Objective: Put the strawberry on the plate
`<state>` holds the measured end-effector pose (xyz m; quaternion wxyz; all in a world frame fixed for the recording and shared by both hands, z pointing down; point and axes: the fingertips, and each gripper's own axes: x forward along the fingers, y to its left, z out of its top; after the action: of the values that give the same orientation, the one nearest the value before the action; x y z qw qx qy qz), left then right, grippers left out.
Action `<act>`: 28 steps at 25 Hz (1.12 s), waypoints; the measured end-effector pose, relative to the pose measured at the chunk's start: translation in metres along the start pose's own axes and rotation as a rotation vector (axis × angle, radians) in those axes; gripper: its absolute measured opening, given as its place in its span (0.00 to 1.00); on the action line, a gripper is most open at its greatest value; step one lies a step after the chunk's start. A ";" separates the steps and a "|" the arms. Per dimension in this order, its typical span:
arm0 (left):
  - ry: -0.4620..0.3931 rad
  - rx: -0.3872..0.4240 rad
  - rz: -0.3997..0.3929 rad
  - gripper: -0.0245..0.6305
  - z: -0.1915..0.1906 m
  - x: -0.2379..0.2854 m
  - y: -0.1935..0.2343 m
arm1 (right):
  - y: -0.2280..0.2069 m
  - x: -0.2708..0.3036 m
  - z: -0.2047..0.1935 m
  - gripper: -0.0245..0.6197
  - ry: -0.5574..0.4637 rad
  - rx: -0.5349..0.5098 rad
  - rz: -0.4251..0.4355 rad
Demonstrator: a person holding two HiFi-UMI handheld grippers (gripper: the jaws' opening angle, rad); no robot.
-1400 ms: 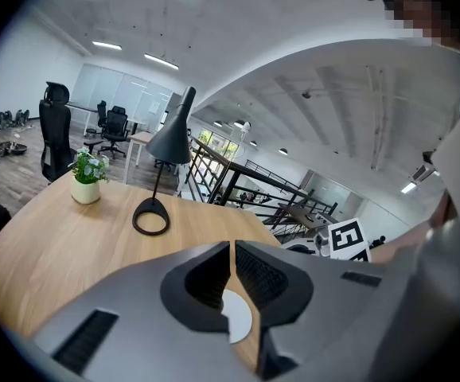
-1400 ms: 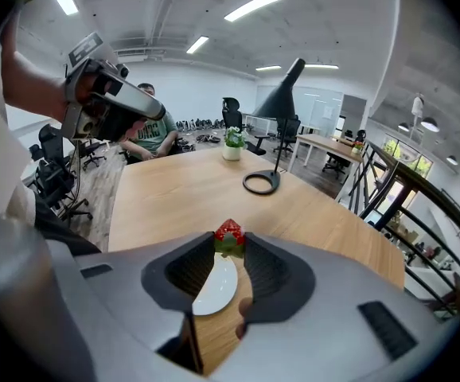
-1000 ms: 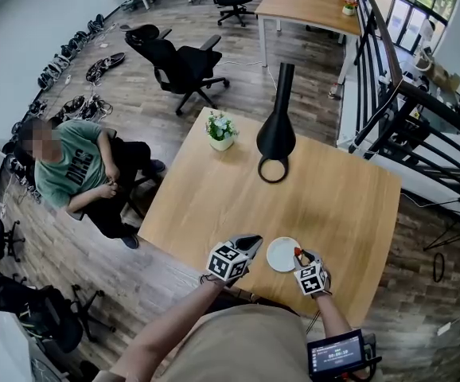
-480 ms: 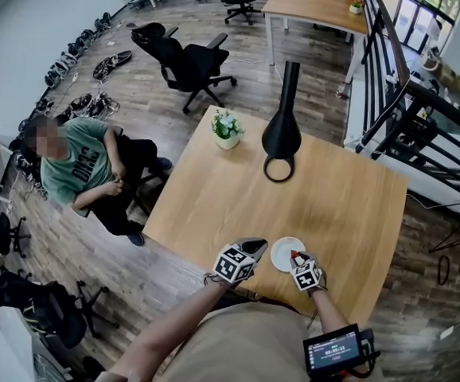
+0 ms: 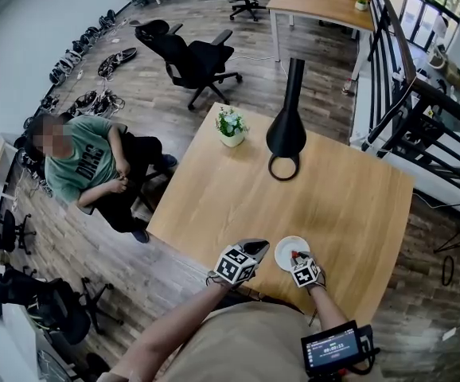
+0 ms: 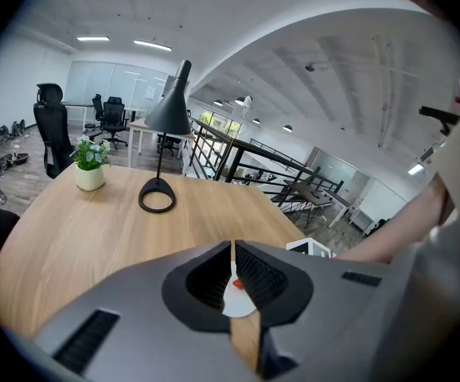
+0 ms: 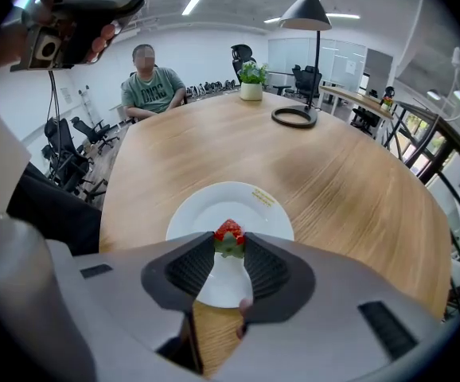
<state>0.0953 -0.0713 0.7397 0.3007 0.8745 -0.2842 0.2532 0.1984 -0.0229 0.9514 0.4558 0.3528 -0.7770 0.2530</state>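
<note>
A small white plate [image 5: 286, 249] [image 7: 214, 204] sits near the table's front edge. My right gripper [image 5: 299, 259] [image 7: 229, 247] hangs just above it, shut on a red strawberry [image 7: 229, 234] [image 5: 297, 255] with green leaves, held at the fingertips over the plate's near half. My left gripper [image 5: 255, 250] [image 6: 232, 251] rests to the left of the plate, jaws shut and empty. Through the hollow behind its tips, the left gripper view shows a slice of the plate [image 6: 238, 303] and the strawberry [image 6: 235, 284].
A black desk lamp [image 5: 286, 130] [image 7: 295, 116] and a small potted plant [image 5: 231, 126] [image 7: 251, 81] stand at the table's far side. A person sits on a chair [image 5: 87, 165] left of the table. A railing [image 5: 421, 110] runs along the right.
My right gripper has come down toward the plate with the strawberry in it. The left gripper has stayed where it was.
</note>
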 end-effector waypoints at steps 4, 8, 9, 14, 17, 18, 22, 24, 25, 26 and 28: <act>0.000 -0.004 0.005 0.05 -0.002 0.000 0.004 | 0.002 0.007 -0.003 0.23 0.019 0.008 0.008; 0.005 -0.009 0.014 0.05 -0.004 -0.003 0.006 | 0.003 0.012 -0.004 0.23 0.020 0.020 0.016; 0.006 -0.013 0.017 0.05 -0.004 -0.002 0.005 | 0.002 0.012 -0.003 0.23 0.017 0.021 0.016; 0.009 -0.024 0.006 0.05 -0.004 0.008 0.000 | -0.006 0.010 -0.013 0.23 0.037 0.030 0.016; -0.001 -0.028 0.008 0.05 -0.002 0.005 0.003 | -0.002 0.015 -0.012 0.23 0.044 0.048 0.015; -0.005 -0.031 0.009 0.05 -0.002 0.004 0.004 | -0.001 0.017 -0.011 0.23 0.049 0.047 0.012; -0.017 -0.041 0.014 0.05 0.001 0.002 0.006 | 0.000 0.017 -0.008 0.23 0.051 0.041 0.014; -0.020 -0.043 0.015 0.05 0.001 0.000 0.007 | 0.000 0.017 -0.009 0.23 0.043 0.026 0.005; -0.022 -0.045 0.014 0.05 0.001 -0.001 0.007 | 0.001 0.016 -0.008 0.24 0.031 0.024 0.005; -0.025 -0.048 0.014 0.05 0.002 -0.002 0.007 | 0.002 0.015 -0.006 0.29 0.016 0.030 0.011; -0.034 -0.054 0.014 0.05 0.003 -0.005 0.008 | 0.002 0.009 0.000 0.40 -0.023 0.061 0.022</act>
<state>0.0875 -0.0769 0.7377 0.3174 0.8682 -0.3021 0.2326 0.1936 -0.0245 0.9588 0.4332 0.3607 -0.7779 0.2776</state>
